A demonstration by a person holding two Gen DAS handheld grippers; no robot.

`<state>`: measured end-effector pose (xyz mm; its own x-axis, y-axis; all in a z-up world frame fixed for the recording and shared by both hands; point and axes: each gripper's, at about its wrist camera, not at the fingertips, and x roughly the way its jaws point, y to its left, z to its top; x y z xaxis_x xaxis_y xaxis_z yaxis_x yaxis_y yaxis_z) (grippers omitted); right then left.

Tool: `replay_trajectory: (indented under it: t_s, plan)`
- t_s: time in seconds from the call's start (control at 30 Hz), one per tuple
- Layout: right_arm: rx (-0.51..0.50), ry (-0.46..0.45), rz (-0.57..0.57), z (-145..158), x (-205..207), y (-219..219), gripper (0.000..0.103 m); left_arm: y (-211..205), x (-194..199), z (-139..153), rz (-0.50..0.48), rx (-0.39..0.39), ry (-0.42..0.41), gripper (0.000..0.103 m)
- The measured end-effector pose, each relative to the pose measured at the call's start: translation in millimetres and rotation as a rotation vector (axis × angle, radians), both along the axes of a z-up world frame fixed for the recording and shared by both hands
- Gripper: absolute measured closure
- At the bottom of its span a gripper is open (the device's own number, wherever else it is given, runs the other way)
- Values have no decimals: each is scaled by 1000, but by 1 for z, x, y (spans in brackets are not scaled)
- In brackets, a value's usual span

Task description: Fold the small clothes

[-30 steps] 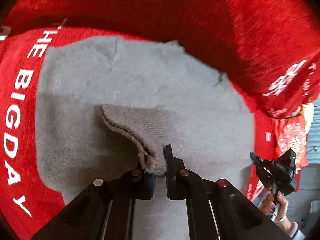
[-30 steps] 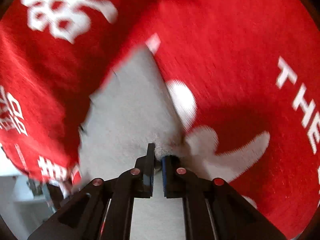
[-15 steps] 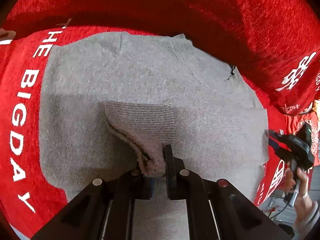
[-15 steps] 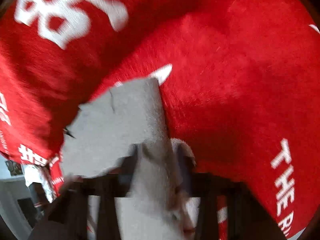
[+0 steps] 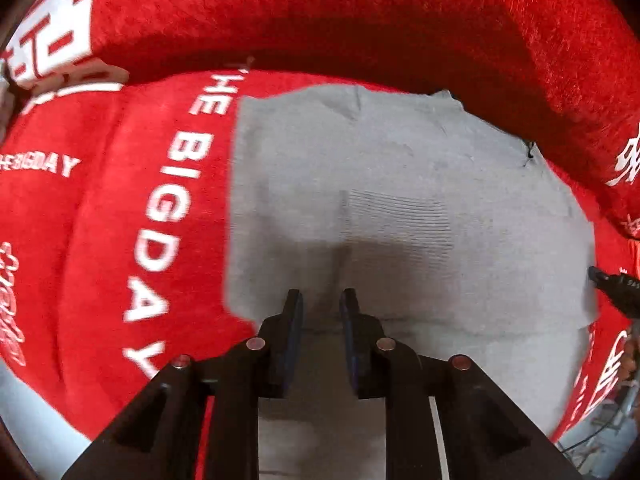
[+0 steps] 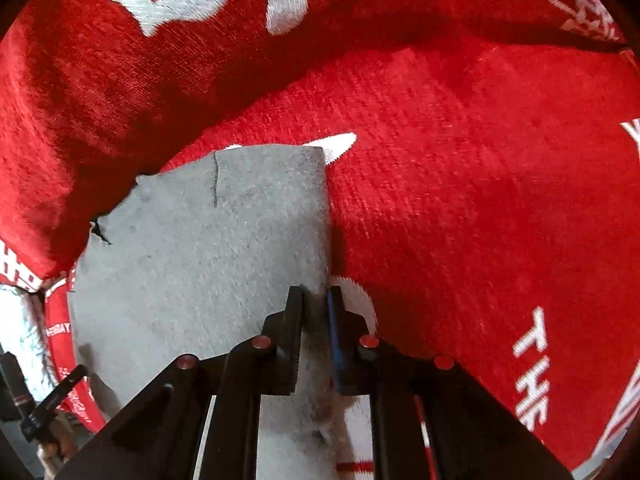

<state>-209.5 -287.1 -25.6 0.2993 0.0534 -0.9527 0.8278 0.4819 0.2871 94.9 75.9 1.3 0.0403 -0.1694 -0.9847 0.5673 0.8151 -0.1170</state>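
A small grey knit sweater (image 5: 400,184) lies flat on a red blanket, with a ribbed sleeve cuff (image 5: 396,216) folded onto its middle. My left gripper (image 5: 322,300) hovers just above the sweater's near part, jaws slightly apart and empty. In the right wrist view the sweater (image 6: 224,240) shows its straight right edge. My right gripper (image 6: 316,300) sits at that edge with the grey fabric between its narrow jaws. The right gripper's tip also shows at the right rim of the left wrist view (image 5: 616,288).
The red blanket (image 5: 120,220) with white lettering covers the surface, and a raised red fold (image 5: 360,20) runs along the far side. In the right wrist view the blanket (image 6: 480,200) spreads to the right. The left gripper's body (image 6: 44,404) shows at lower left.
My left gripper let go of the sleeve cuff, which now lies flat on the sweater, and pulled back. My right gripper stayed at the sweater's right edge while that edge settled flat.
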Motion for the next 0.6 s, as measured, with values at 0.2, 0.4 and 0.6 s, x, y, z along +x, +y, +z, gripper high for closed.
replay_trajectory:
  t_s: [0.2, 0.4, 0.6]
  plan:
    - [14, -76, 63, 27, 4, 32, 86, -9, 5, 17, -31, -41, -25, 82]
    - [25, 13, 185, 8, 20, 71, 88, -44, 1, -19, -53, 51, -30, 82]
    - [45, 29, 150, 5, -15, 68, 87, -26, -5, -19, -84, 46, -20, 81]
